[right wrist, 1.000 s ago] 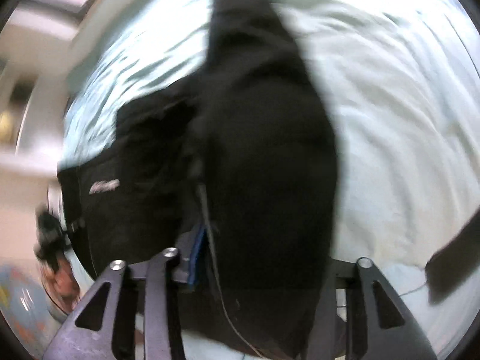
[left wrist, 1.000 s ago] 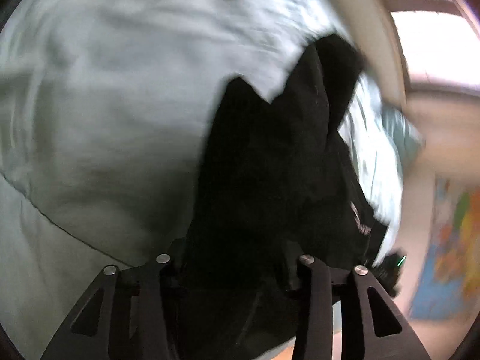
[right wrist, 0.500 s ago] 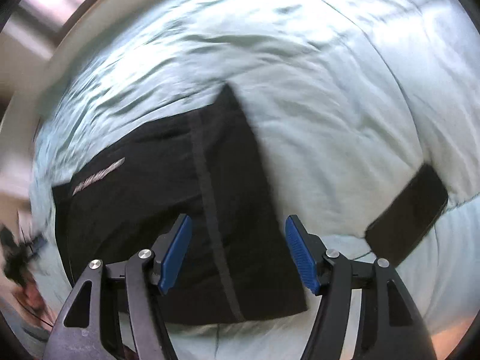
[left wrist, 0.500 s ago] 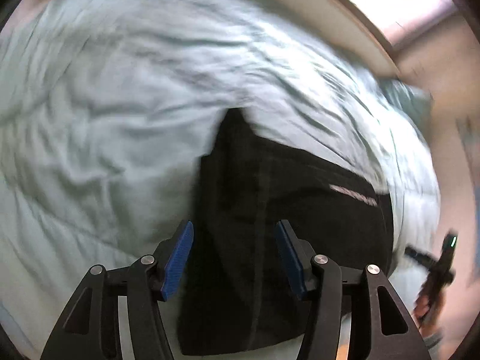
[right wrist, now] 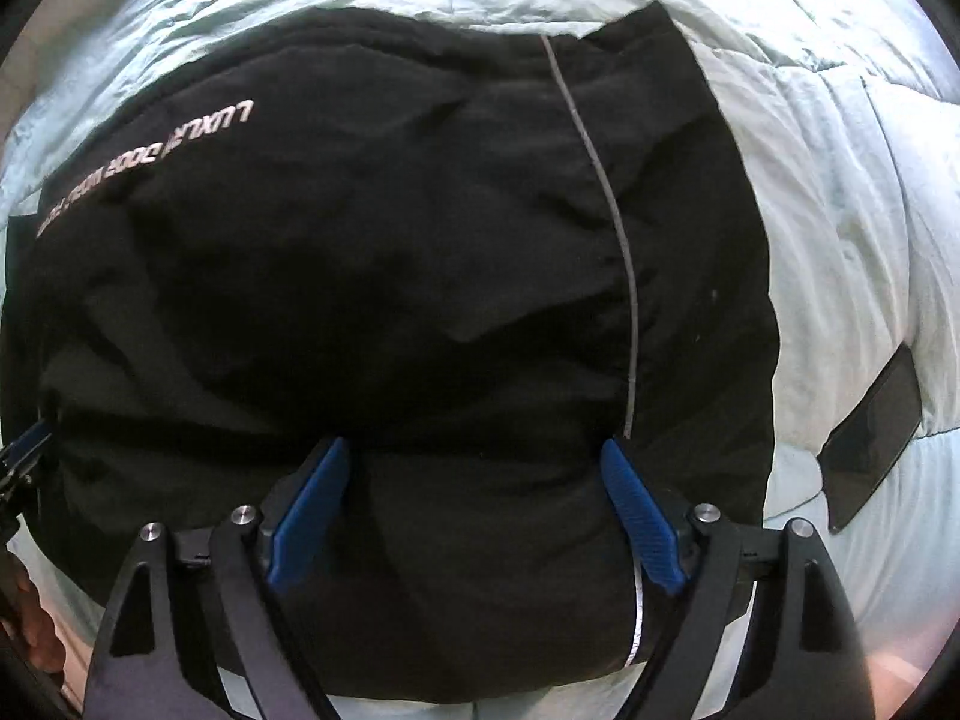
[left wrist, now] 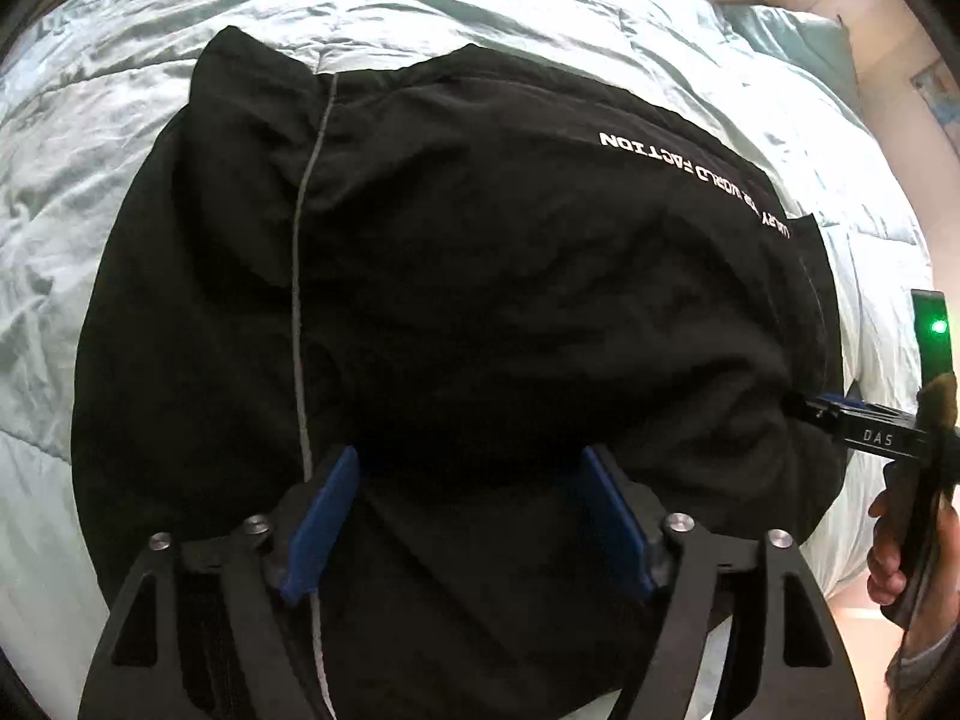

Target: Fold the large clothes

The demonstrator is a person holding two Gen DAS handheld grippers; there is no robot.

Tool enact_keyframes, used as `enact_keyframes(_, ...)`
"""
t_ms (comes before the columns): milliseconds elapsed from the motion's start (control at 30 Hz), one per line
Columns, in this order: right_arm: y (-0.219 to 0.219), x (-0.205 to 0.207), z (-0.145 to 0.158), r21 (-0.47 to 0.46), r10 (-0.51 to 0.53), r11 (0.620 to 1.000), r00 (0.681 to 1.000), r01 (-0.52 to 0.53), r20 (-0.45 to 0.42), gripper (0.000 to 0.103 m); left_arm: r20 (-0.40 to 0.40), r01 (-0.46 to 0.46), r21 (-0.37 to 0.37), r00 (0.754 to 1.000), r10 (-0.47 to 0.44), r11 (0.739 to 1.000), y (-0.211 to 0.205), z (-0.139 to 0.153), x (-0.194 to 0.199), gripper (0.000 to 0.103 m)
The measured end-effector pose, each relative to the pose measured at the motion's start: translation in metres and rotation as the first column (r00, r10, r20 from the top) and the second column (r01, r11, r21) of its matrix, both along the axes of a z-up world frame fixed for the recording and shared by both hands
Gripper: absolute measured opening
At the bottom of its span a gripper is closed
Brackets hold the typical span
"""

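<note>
Your black garment (left wrist: 480, 300) lay folded on the pale green bed (left wrist: 90, 180), with quilt showing along its top and both sides. Both the left gripper (left wrist: 471, 462) and the right gripper (right wrist: 474, 450) had just been opening, fingers spread over the near fold, gripping nothing. A dark flat thing (right wrist: 870, 444) sat at right.

Both tools point steeply down right now. The left black two-finger gripper with blue pads (left wrist: 471, 516) has its jaws spread wide, having just been opening, and nothing is pinched between the pads. Same for the right black two-finger gripper with blue pads (right wrist: 474, 510): jaws wide apart, just been opening, pads gripping nothing. At the edge of the left wrist view you can see the person's right hand (left wrist: 900, 552) wrapped around its tool's handle.
</note>
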State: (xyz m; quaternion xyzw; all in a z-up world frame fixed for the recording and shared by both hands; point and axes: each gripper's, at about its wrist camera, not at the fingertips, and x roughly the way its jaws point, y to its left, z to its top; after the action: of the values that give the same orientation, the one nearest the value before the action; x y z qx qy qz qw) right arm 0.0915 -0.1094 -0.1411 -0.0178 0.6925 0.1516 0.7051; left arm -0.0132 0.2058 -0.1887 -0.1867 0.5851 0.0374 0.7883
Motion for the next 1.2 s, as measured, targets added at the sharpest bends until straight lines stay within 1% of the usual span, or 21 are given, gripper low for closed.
enact_keyframes(67, -0.002, -0.001, 0.005, 0.011, -0.012, 1.0, 1.0, 0.012, 0.004, 0.088, -0.028, 0.011, 0.018, 1.0, -0.011, 1.0, 0.001, 0.007, 0.003, 0.078)
enact_keyframes(133, -0.01, -0.001, 0.019, 0.017, -0.023, 1.0, 1.0, 0.023, 0.011, 0.088, -0.022, 0.013, 0.033, 1.0, -0.012, 0.999, 0.0, 0.018, 0.004, 0.078)
enact_keyframes(200, -0.011, -0.002, 0.031, 0.031, -0.03, 0.999, 0.999, 0.029, 0.017, 0.088, 0.017, 0.013, 0.053, 1.0, -0.014, 0.999, -0.008, 0.039, 0.001, 0.078)
enact_keyframes(267, -0.009, -0.004, 0.047, 0.022, -0.019, 1.0, 0.999, 0.018, 0.045, 0.088, 0.058, 0.008, 0.074, 0.998, -0.013, 0.997, -0.011, 0.061, -0.002, 0.078)
enact_keyframes(333, -0.009, -0.007, 0.068, 0.008, 0.007, 1.0, 0.995, -0.008, 0.096, 0.088, 0.095, 0.006, 0.108, 0.995, -0.016, 0.994, -0.013, 0.086, -0.005, 0.078)
enact_keyframes(367, -0.009, -0.01, 0.081, 0.01, 0.014, 1.0, 0.993, -0.015, 0.117, 0.088, 0.122, 0.001, 0.138, 0.992, -0.018, 0.99, -0.015, 0.103, -0.007, 0.078)
enact_keyframes(500, -0.006, -0.013, 0.135, 0.085, 0.011, 0.996, 0.983, -0.027, 0.181, 0.088, 0.178, -0.032, 0.215, 0.984, -0.007, 0.976, -0.018, 0.151, -0.007, 0.078)
enact_keyframes(533, -0.006, -0.011, 0.143, 0.091, 0.011, 0.995, 0.98, -0.03, 0.196, 0.088, 0.19, -0.042, 0.223, 0.982, -0.001, 0.974, -0.019, 0.158, -0.004, 0.078)
enact_keyframes(567, 0.001, -0.014, 0.154, 0.097, 0.012, 0.995, 0.976, -0.033, 0.217, 0.088, 0.214, -0.059, 0.225, 0.977, 0.01, 0.973, -0.019, 0.173, -0.006, 0.078)
enact_keyframes(633, 0.003, -0.017, 0.181, 0.12, 0.008, 0.992, 0.966, -0.041, 0.26, 0.088, 0.24, -0.077, 0.211, 0.97, 0.025, 0.974, -0.014, 0.193, -0.007, 0.078)
enact_keyframes(700, 0.009, -0.015, 0.201, 0.137, 0.002, 0.99, 0.96, -0.042, 0.281, 0.088, 0.263, -0.103, 0.219, 0.964, 0.043, 0.97, -0.015, 0.213, -0.01, 0.078)
enact_keyframes(767, 0.01, -0.017, 0.222, 0.148, -0.007, 0.988, 0.954, -0.04, 0.3, 0.088, 0.287, -0.136, 0.278, 0.957, 0.053, 0.951, -0.021, 0.23, -0.011, 0.078)
enact_keyframes(800, 0.012, -0.018, 0.231, 0.143, -0.009, 0.989, 0.951, -0.037, 0.308, 0.088, 0.293, -0.151, 0.327, 0.955, 0.052, 0.933, -0.024, 0.239, -0.016, 0.078)
enact_keyframes(833, 0.013, -0.021, 0.238, 0.138, -0.011, 0.99, 0.95, -0.034, 0.313, 0.088, 0.29, -0.164, 0.394, 0.956, 0.047, 0.905, -0.029, 0.246, -0.017, 0.078)
enact_keyframes(867, 0.014, -0.025, 0.245, 0.141, -0.012, 0.989, 0.947, -0.035, 0.322, 0.088, 0.28, -0.167, 0.465, 0.959, 0.035, 0.87, -0.035, 0.255, -0.017, 0.078)
enact_keyframes(933, 0.019, -0.032, 0.255, 0.15, -0.002, 0.987, 0.942, -0.052, 0.336, 0.088, 0.265, -0.15, 0.553, 0.964, -0.003, 0.82, -0.046, 0.264, -0.019, 0.078)
enact_keyframes(967, 0.022, -0.036, 0.26, 0.142, 0.006, 0.988, 0.938, -0.059, 0.345, 0.088, 0.256, -0.135, 0.585, 0.967, -0.023, 0.799, -0.052, 0.268, -0.02, 0.078)
enact_keyframes(1000, 0.025, -0.039, 0.264, 0.13, 0.012, 0.99, 0.934, -0.062, 0.357, 0.088, 0.25, -0.124, 0.597, 0.968, -0.037, 0.793, -0.057, 0.271, -0.021, 0.078)
enact_keyframes(1100, 0.033, -0.044, 0.276, 0.115, 0.024, 0.991, 0.919, -0.075, 0.394, 0.088, 0.25, -0.121, 0.576, 0.968, -0.034, 0.808, -0.061, 0.276, -0.026, 0.078)
enact_keyframes(1167, 0.037, -0.048, 0.281, 0.092, 0.037, 0.992, 0.91, -0.082, 0.413, 0.088, 0.242, -0.125, 0.564, 0.97, -0.018, 0.816, -0.057, 0.274, -0.026, 0.078)
enact_keyframes(1200, 0.039, -0.048, 0.281, 0.082, 0.043, 0.993, 0.908, -0.084, 0.417, 0.088, 0.233, -0.128, 0.565, 0.972, -0.009, 0.815, -0.055, 0.271, -0.025, 0.078)
